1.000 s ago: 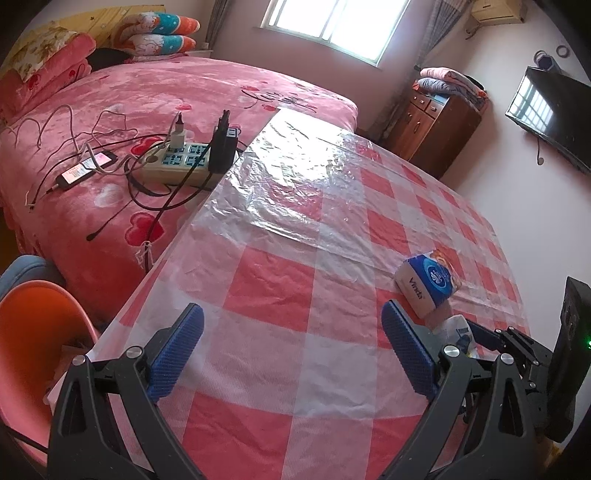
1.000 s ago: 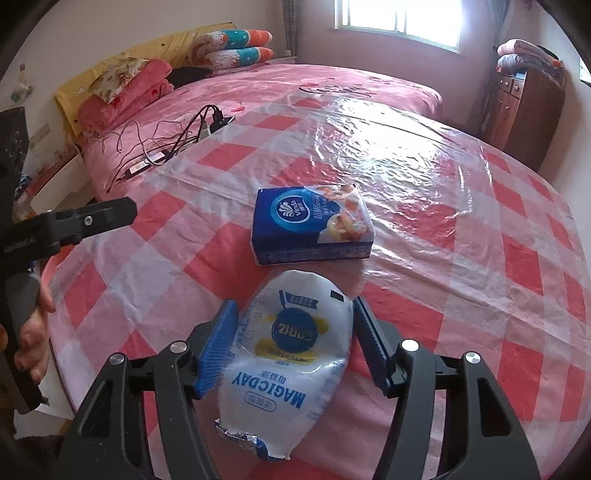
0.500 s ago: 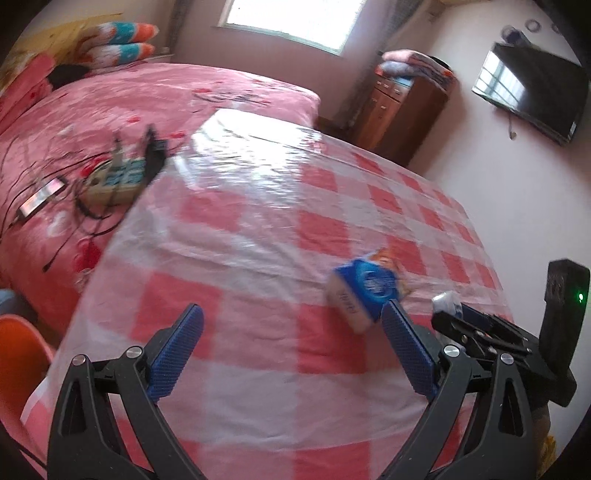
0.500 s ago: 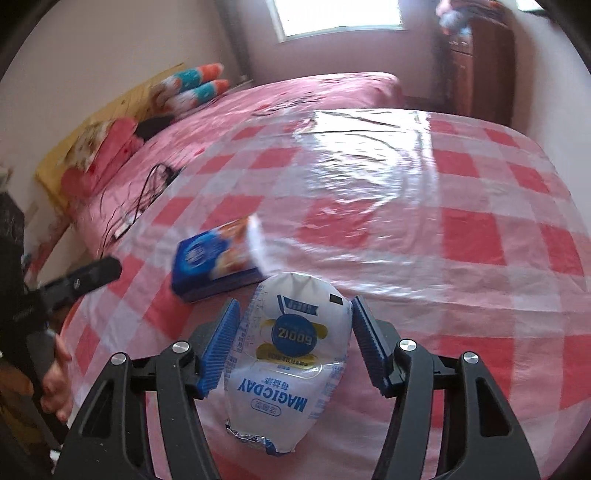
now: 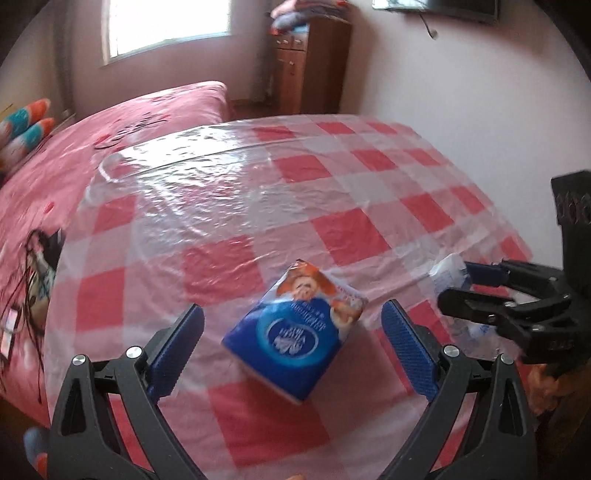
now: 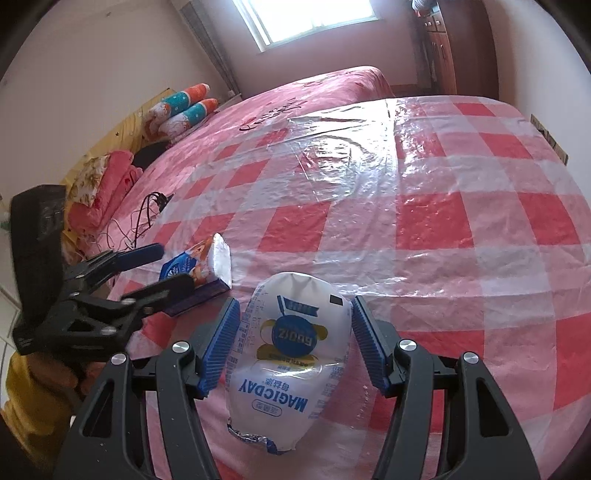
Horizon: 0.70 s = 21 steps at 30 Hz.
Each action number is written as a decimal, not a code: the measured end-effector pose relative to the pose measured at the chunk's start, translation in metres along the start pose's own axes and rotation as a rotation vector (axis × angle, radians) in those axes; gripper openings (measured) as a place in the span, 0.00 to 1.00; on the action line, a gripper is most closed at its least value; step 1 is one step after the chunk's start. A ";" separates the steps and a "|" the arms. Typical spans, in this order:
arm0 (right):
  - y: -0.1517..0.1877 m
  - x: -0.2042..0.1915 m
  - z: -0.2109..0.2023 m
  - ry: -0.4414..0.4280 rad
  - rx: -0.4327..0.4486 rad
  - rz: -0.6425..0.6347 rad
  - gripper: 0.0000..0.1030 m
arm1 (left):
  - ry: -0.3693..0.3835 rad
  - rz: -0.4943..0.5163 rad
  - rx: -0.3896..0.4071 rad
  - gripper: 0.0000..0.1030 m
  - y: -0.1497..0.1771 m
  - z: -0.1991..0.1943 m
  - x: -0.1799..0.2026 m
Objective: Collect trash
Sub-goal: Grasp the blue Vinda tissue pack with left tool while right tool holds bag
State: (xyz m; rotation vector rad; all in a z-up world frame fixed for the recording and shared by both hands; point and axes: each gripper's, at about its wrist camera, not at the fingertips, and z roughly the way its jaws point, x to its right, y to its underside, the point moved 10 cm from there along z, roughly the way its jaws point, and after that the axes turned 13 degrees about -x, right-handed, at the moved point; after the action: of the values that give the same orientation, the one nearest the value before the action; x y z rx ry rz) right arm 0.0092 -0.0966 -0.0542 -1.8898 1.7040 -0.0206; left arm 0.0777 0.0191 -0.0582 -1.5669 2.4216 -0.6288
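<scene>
- Two big surfaces fill the room: a pink bed along the far side, and up against it a table under a red-and-white check cloth with a shiny clear plastic sheet on top.
- Back by the wall stands a brown wooden cabinet with folded bedding piled on it, next to the bright window.
- At the head of the bed lie striped pillows; lower down, a tangle of black cables trails over the bedspread.
- On the near part of the table sits a blue tissue pack, tilted, with a cartoon picture at its far end.
- Around that pack hovers the left gripper, jaws spread wide with the pack lying between the blue pads and clear of both.
- Just beside it, to the right, the right gripper is closed around a white snack bag printed MAGICDAY; both pads press its sides and its crimped foil end points back toward the handle.
- In the left wrist view only the bag's white tip shows past the right gripper's fingers.
</scene>
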 end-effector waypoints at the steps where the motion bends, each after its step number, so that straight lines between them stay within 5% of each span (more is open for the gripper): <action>1: 0.000 -0.001 0.000 -0.002 0.002 0.002 0.60 | 0.007 0.012 -0.013 0.94 -0.001 0.005 0.002; 7: -0.001 0.006 -0.003 -0.028 0.006 0.019 0.61 | 0.002 0.018 -0.046 0.94 -0.003 0.020 0.001; 14: -0.001 0.010 -0.005 -0.035 0.009 0.022 0.60 | -0.047 0.017 -0.043 0.76 -0.002 0.024 0.001; 21: -0.001 0.009 -0.006 -0.027 0.016 0.016 0.60 | -0.050 -0.047 -0.018 0.70 0.006 0.017 0.000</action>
State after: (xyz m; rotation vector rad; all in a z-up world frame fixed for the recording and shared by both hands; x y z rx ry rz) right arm 0.0096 -0.1069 -0.0521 -1.8565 1.6960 -0.0026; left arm 0.0790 0.0174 -0.0759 -1.6317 2.3671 -0.5700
